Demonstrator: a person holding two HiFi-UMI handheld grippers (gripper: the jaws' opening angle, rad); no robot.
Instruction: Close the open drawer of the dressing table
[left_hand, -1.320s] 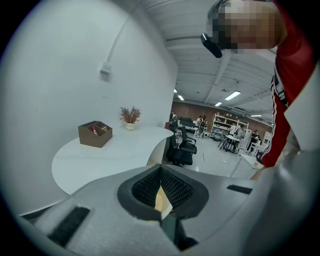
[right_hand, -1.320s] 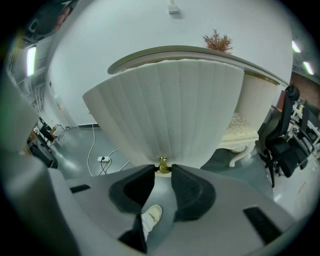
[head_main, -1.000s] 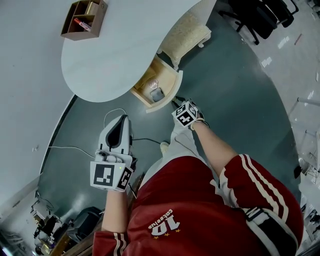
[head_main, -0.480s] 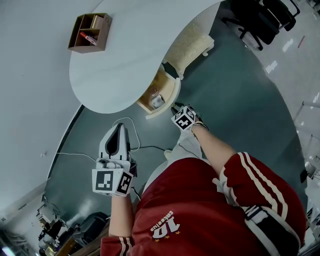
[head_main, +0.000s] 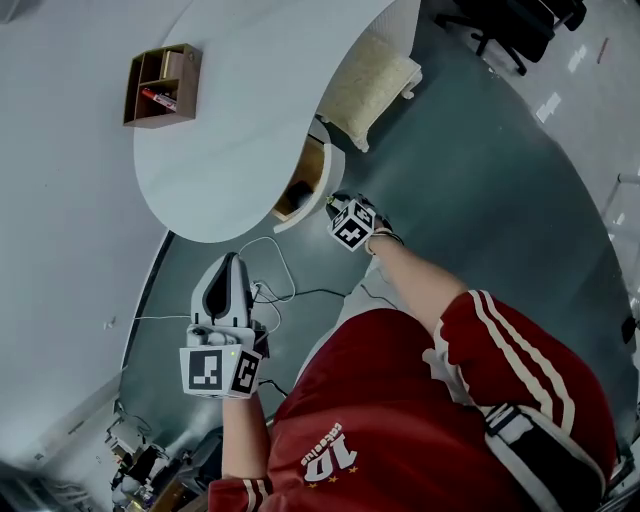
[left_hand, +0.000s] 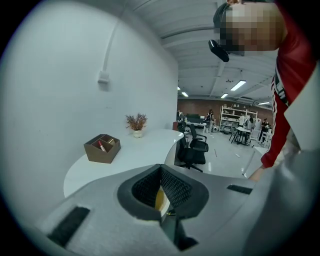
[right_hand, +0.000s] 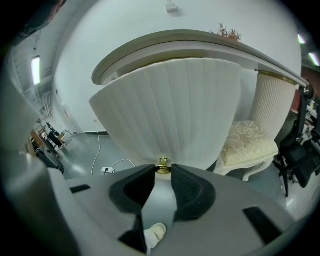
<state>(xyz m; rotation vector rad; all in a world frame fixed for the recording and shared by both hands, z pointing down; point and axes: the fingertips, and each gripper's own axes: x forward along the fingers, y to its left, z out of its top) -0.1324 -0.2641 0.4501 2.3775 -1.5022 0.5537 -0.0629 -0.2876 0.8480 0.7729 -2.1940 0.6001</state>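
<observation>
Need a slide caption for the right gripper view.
Right gripper closed on the gold knob of the fluted white drawer front.

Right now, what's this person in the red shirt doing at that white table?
A person holding a grasping tool in each hand is closing the wooden drawer of the white, curved dressing table. The right tool grips the drawer's small brass knob; the drawer stands partly open under the tabletop. The left tool hangs shut and empty over the grey floor, away from the table.
</observation>
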